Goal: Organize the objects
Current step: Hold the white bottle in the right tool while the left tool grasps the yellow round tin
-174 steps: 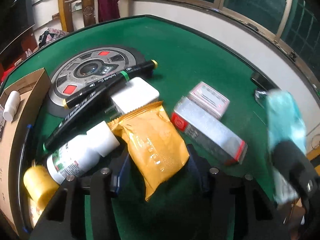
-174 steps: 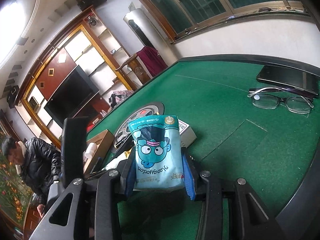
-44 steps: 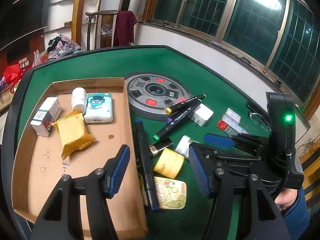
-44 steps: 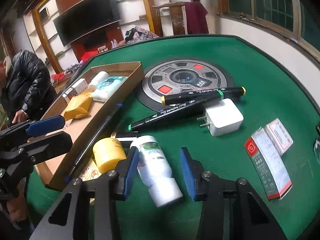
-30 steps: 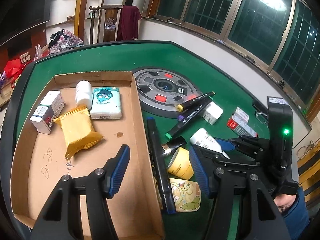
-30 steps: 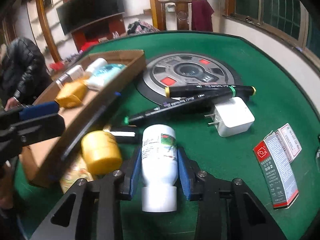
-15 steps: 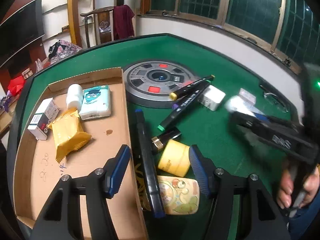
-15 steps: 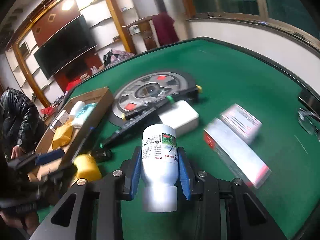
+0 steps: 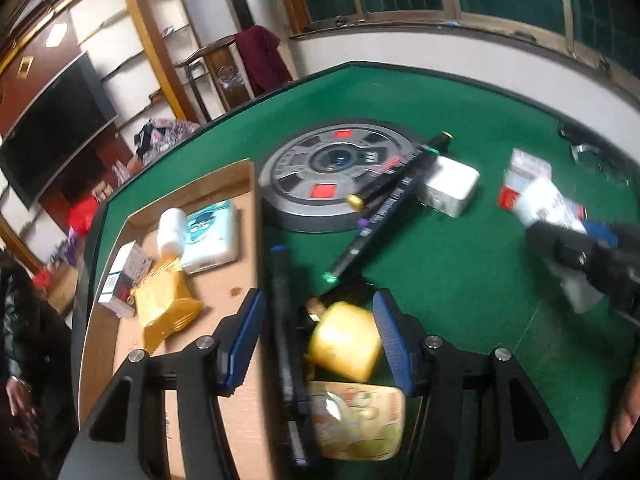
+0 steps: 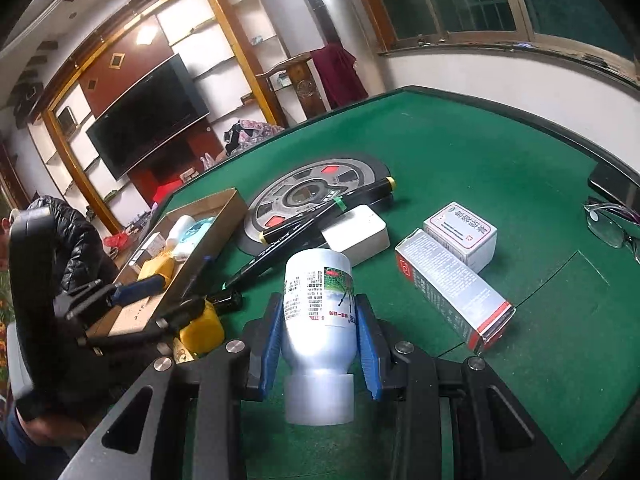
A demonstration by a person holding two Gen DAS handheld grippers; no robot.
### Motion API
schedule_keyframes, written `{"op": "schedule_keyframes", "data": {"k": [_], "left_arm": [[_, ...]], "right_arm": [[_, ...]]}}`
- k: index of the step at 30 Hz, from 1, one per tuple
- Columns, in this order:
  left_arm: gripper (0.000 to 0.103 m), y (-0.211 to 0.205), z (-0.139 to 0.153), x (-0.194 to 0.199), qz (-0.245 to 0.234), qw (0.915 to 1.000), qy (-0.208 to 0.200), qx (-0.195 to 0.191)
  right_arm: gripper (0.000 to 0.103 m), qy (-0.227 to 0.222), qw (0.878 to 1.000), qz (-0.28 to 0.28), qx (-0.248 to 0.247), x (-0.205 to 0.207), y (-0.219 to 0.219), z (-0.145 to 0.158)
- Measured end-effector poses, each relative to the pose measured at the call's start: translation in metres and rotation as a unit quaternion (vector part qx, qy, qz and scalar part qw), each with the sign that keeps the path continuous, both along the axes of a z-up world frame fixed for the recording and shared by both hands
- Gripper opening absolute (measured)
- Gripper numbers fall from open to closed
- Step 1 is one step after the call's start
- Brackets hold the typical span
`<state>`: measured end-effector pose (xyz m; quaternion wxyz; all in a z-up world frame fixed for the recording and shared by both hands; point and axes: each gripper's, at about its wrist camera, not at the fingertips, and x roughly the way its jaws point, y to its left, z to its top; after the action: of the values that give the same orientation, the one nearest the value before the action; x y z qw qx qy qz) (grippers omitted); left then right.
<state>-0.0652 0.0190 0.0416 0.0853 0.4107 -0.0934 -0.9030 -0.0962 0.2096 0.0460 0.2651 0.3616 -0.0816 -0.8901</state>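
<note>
My right gripper (image 10: 318, 342) is shut on a white bottle (image 10: 318, 312) with a printed label and holds it off the green table; it also shows in the left wrist view (image 9: 548, 204). My left gripper (image 9: 320, 340) is open, its fingers either side of a yellow jar (image 9: 346, 342) on the table. It stands beside the cardboard tray (image 9: 240, 280), which holds a small white bottle (image 9: 172, 230), a blue tissue pack (image 9: 212, 232), a yellow packet (image 9: 164, 308) and a small box (image 9: 122, 280). In the right wrist view the left gripper (image 10: 160, 300) reaches over the yellow jar (image 10: 202, 332).
Black markers (image 10: 308, 220), a white charger (image 10: 356, 234), a silver-red box (image 10: 452, 288) and a white box (image 10: 460, 232) lie mid-table by a grey round disc (image 10: 312, 192). Glasses (image 10: 612, 224) lie far right. A flat picture tin (image 9: 356, 420) and a blue-tipped pen (image 9: 284, 320) lie by the tray.
The right gripper has lifted the white bottle off the table and swung it right. The left gripper has dropped closer around the yellow jar.
</note>
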Motion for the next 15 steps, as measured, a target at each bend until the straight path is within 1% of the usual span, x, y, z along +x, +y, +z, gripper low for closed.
{"op": "schedule_keyframes", "data": {"k": [1,3,4,6,9,10,11,12,15], "left_arm": [[0.056,0.007,-0.004,0.000,-0.007,0.9998,-0.002,-0.018],[0.056,0.014,-0.009,-0.001,-0.019,0.9991,-0.006,-0.037],[0.056,0.016,-0.011,-0.001,-0.025,0.9989,-0.009,-0.039],[0.056,0.016,-0.016,-0.004,-0.031,0.9989,-0.015,-0.032],[0.053,0.018,-0.019,-0.007,-0.041,0.9985,-0.015,-0.034],[0.051,0.019,-0.019,-0.007,-0.042,0.9983,-0.011,-0.037],[0.046,0.019,-0.019,-0.007,-0.043,0.9983,-0.009,-0.039],[0.044,0.019,-0.018,-0.007,-0.043,0.9983,-0.007,-0.038],[0.044,0.015,-0.014,-0.006,-0.049,0.9987,-0.005,0.010]], "right_arm": [[0.038,0.001,1.000,-0.001,0.002,0.000,-0.003,-0.001],[0.038,0.003,1.000,-0.001,0.002,0.001,-0.005,0.000],[0.038,0.003,1.000,0.000,0.003,0.001,-0.005,0.000],[0.038,0.002,1.000,-0.001,0.003,0.001,-0.005,0.000],[0.038,-0.001,1.000,-0.002,0.002,-0.001,-0.006,-0.001],[0.038,-0.002,1.000,-0.002,0.001,-0.001,-0.005,-0.001],[0.038,-0.002,1.000,-0.002,0.001,-0.002,-0.005,-0.001],[0.038,-0.002,1.000,-0.003,0.003,-0.002,-0.005,-0.001],[0.038,-0.004,1.000,-0.003,0.003,-0.003,-0.004,-0.002]]}}
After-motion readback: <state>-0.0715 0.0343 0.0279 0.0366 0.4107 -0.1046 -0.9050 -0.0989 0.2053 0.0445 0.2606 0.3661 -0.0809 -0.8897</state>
